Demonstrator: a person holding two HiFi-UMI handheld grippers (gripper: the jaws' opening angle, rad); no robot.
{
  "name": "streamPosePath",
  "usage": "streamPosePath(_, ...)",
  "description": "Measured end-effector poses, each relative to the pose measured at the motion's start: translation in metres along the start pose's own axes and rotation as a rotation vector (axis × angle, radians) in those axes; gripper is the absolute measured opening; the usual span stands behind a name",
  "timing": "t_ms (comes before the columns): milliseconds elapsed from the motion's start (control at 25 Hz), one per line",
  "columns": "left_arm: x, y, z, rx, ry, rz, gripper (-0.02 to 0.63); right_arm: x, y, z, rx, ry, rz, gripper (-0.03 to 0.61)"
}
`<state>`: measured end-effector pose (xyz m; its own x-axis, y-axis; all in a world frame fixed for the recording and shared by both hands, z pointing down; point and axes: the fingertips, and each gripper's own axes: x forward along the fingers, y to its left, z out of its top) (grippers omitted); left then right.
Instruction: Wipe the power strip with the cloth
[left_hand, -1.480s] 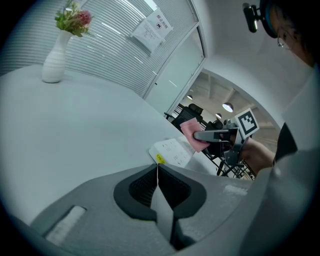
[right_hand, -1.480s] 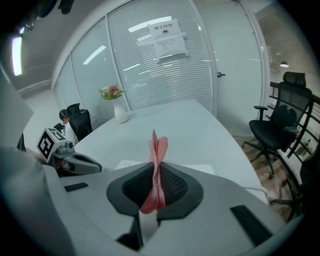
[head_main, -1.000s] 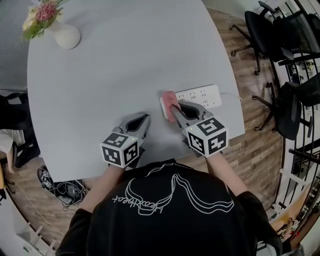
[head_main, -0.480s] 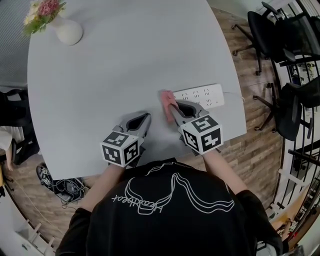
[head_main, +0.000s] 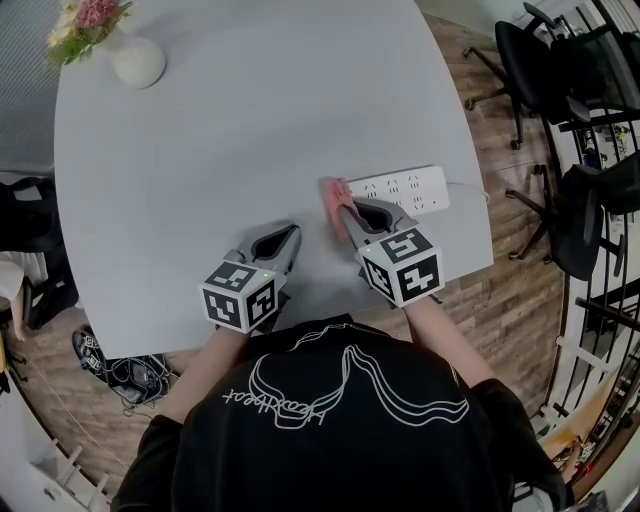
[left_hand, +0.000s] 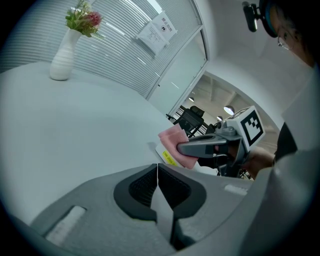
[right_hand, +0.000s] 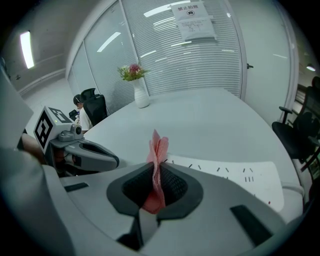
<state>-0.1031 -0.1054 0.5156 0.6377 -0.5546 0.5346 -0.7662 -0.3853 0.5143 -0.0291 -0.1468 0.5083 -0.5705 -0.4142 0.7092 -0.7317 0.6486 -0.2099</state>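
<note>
L tongs rest low on the grey table, jaws fully together w/ nothing between them; same spot and same pose as 1 s ago, cube barely shifted. Far off at the table's back-left corner is the white vase w/ flowers, untouched. Next over, the pink cloth stands folded upright, pinched in the R tongs, jaws clamped tight on its lower part, top edge poking up past the tips. Vs 1 s ago the R tongs sit slightly further left and a bit nearer the person, marker cube too; vs 0.5 s ago approx no change. Cloth is at the left end of the white power strip, lying against that end in L gripper view, just above a yellow label on the strip's end face. Earlier the cloth covered more of that end; now more of the strip's top w/ its sockets shows clear to the right of it. Strip lies flat near the table's right edge, long side running left-right, cord leaving its right end. Black office chairs stand on the wood floor further right.
</note>
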Motion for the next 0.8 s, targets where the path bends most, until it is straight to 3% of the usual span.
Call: streamPosePath(800,0.005,-0.012,0.007,0.021,-0.002,-0.012,0.017,-0.024,-0.049,-0.012,0.038,-0.010,-0.097,0.038)
